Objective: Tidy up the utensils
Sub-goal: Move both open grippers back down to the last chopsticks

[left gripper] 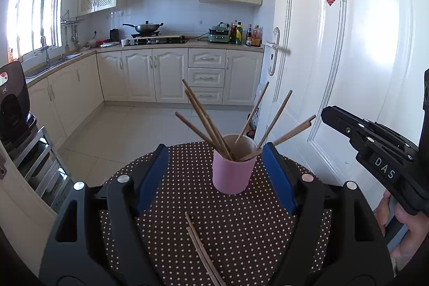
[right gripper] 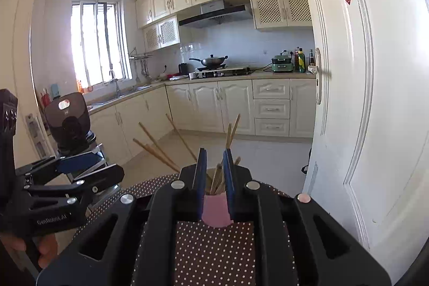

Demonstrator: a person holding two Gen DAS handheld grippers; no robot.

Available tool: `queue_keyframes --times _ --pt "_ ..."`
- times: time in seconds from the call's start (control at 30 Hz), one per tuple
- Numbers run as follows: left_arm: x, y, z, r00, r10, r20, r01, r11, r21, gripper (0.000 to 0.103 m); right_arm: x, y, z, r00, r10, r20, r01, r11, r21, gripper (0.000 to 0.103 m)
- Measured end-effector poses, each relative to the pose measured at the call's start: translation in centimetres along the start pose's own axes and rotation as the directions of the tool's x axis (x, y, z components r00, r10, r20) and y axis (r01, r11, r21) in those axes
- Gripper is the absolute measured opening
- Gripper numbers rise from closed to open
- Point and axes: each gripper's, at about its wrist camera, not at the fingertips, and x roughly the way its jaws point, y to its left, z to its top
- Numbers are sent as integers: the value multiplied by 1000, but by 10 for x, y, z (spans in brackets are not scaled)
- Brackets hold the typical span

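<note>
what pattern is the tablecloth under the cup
Dark brown with small white polka dots; clearest in the left wrist view.

One pink cup (left gripper: 233,170) stands on the dotted table (left gripper: 241,227). Seven chopsticks (left gripper: 206,119) lean out of the cup, as far as the overlapping sticks allow a count. In front of the cup, on the cloth, lie two more chopsticks (left gripper: 203,253), side by side. Two grippers are in view: the left gripper (left gripper: 214,165) and the right gripper (right gripper: 214,178).
</note>
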Motion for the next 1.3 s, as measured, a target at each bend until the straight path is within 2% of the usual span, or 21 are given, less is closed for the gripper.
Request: queue_keyframes --times 0.2,0.37,0.5,0.6,0.63,0.7,0.73,0.87,0.97,1.17,1.3 --pt "-10 11 -24 998 15 -61 -15 1000 5 72 0 17 -32 994 36 -103 -39 999 -33 14" --pt "-6 21 -51 988 12 -153 -12 1000 0 72 13 39 -66 971 71 -227 -89 994 -67 18" --pt "4 27 -74 973 29 -230 -27 1000 11 72 31 56 -91 934 95 -345 -129 989 -77 22" --pt "14 34 -92 953 34 -301 -33 999 9 72 46 69 -109 899 107 -424 -155 985 -80 24" --pt "19 37 -99 945 26 -325 -26 1000 2 72 53 73 -116 879 115 -463 -169 983 -77 25" --pt "26 42 -109 930 20 -366 -25 1000 -10 72 61 79 -127 858 122 -499 -177 982 -63 27" --pt "30 45 -114 923 25 -384 -34 999 -16 72 69 82 -133 840 126 -528 -183 982 -56 27" --pt "42 56 -127 900 8 -436 -36 998 -56 72 87 84 -147 799 135 -586 -185 982 -25 29" --pt "47 63 -134 890 12 -456 -46 997 -64 72 101 89 -151 778 136 -613 -185 983 -18 29" --pt "53 78 -143 883 9 -468 -55 995 -85 72 120 105 -151 769 137 -624 -193 981 -23 29" --pt "57 88 -146 880 4 -474 -60 993 -102 72 126 111 -150 780 112 -615 -182 982 -52 29"
